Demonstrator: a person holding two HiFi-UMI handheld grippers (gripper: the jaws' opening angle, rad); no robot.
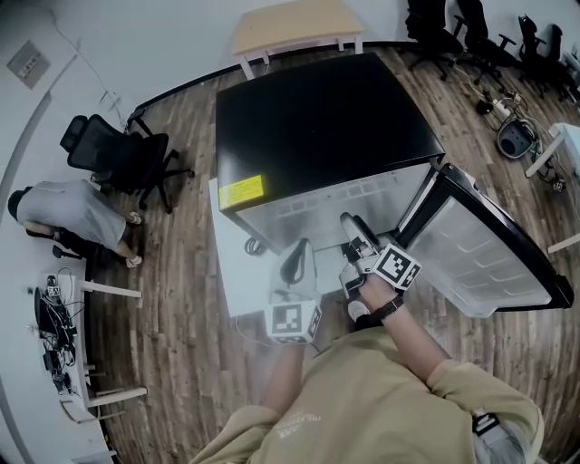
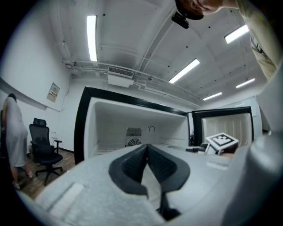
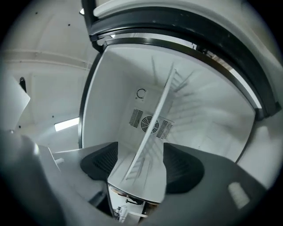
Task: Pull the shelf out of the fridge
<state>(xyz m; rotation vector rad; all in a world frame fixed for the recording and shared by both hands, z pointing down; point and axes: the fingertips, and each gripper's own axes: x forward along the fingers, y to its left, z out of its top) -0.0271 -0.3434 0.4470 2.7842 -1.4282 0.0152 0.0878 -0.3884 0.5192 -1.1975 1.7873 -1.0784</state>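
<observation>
— Where's the shelf [image 3: 155,115]?
— Inside the open fridge [image 1: 317,127], front edge between the right gripper's [image 3: 140,152] jaws, which stand wide apart, not pressing it
— And the left gripper [image 2: 147,152]?
— Jaws closed on nothing, just in front of the fridge

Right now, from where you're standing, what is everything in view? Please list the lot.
fridge: one, black top, white inside, middle of the room
fridge door: one, black-edged, swung open at the right
shelf: one, pale, inside the fridge, its front edge between the right claw's jaws
fan vent: one, grey, fridge's back wall
yellow label: one, front of the fridge top
office chair: one, black, left of the fridge
far chairs: several, black, far right
wooden table: one, light brown, behind the fridge
person: one, grey top, bent over at left
left claw: grey, shut, empty
right claw: grey, open
</observation>
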